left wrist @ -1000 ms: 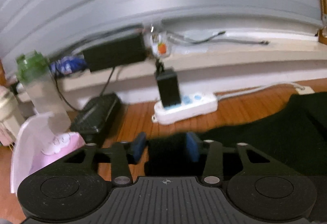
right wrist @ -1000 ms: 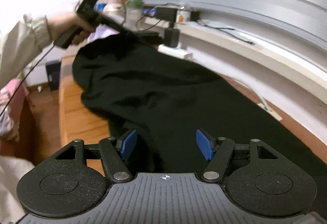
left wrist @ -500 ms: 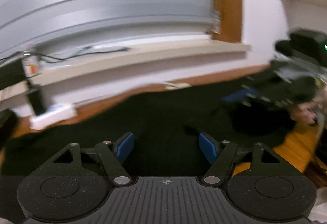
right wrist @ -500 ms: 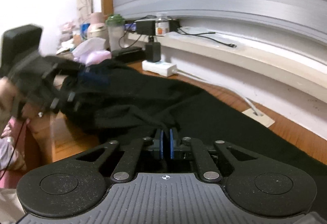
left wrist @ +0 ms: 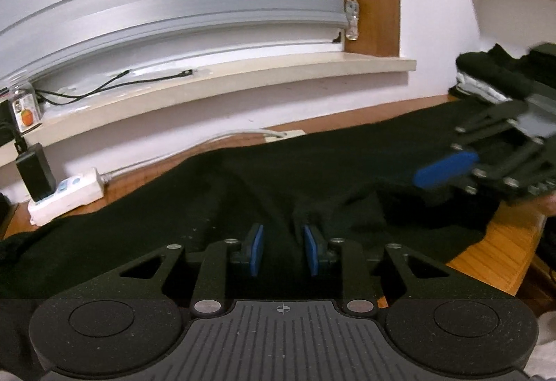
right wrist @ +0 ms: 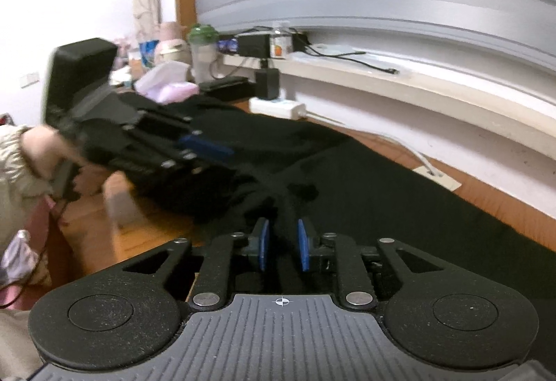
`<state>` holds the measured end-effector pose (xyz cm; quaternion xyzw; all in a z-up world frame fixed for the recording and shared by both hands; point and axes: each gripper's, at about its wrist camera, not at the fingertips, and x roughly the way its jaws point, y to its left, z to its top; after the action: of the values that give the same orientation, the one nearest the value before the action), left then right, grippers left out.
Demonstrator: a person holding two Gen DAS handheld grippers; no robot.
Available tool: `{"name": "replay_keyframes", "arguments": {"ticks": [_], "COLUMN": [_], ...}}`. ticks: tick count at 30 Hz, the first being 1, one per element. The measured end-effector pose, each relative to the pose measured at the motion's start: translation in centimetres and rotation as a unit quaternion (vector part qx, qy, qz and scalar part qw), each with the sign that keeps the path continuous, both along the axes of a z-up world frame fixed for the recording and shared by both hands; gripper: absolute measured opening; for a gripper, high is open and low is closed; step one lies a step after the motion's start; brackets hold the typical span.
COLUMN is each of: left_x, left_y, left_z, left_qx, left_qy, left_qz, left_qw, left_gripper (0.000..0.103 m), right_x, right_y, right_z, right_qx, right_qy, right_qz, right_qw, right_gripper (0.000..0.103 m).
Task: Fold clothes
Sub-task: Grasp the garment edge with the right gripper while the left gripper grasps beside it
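My left gripper (left wrist: 283, 252) has just been narrowing its jaws around a ridge of the black fabric garment (left wrist: 243, 186) spread over the wooden tabletop (left wrist: 504, 242). My right gripper (right wrist: 282, 247), jaws just eased apart slightly, is clenched on a bunched fold.

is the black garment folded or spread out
Mostly spread: the garment lies long across the table, bunched only near the fingers.
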<state>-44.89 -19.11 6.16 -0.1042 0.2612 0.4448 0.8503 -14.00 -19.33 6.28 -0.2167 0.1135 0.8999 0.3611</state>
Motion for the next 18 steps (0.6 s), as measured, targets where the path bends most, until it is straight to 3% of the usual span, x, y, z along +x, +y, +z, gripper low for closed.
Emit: {"name": "replay_keyframes", "arguments": {"ticks": [4,6,8,13,16,17,18], "left_x": [-0.2,-0.3,-0.5,-1.4,-2.3,-2.7,-2.9], "left_y": [0.4,0.4,0.5,0.8,1.1,1.4,1.7], "left_z": [0.0,-0.1,-0.1,0.4,1.0,1.2,1.3], "left_qx": [-0.005,-0.007,-0.008,-0.008,-0.001,0.002,0.005], "left_qy": [-0.002,-0.001,-0.002,-0.011,-0.014,-0.014,-0.008], "left_qz": [0.002,0.002,0.002,0.009,0.021,0.026,0.031], "left_qw": [1.0000,1.0000,1.0000,0.9999,0.9997,0.9996,0.9995], "left_gripper": [0.029,0.029,0.029,0.029,0.029,0.029,0.029], "right_x": [-0.6,-1.4,-2.0,-3.0,-4.2,-4.4,-4.6], "right_y": [-1.2,-0.9,-0.1,2.7,3.4,3.6,3.8], "right_z": [-0.1,-0.7,-1.5,-2.7,-2.9,-2.9,-2.9], "right_qx": [-0.018,-0.029,-0.041,-0.076,-0.066,-0.069,-0.072], "right_qy": [0.011,0.002,-0.003,0.016,0.002,0.002,0.003], "right_qz": [0.026,0.026,0.016,0.008,0.011,0.013,0.016], "right_qw": [0.999,0.999,0.999,0.997,0.998,0.998,0.997], "right_gripper": [0.024,0.037,0.042,0.042,0.042,0.039,0.026]}}
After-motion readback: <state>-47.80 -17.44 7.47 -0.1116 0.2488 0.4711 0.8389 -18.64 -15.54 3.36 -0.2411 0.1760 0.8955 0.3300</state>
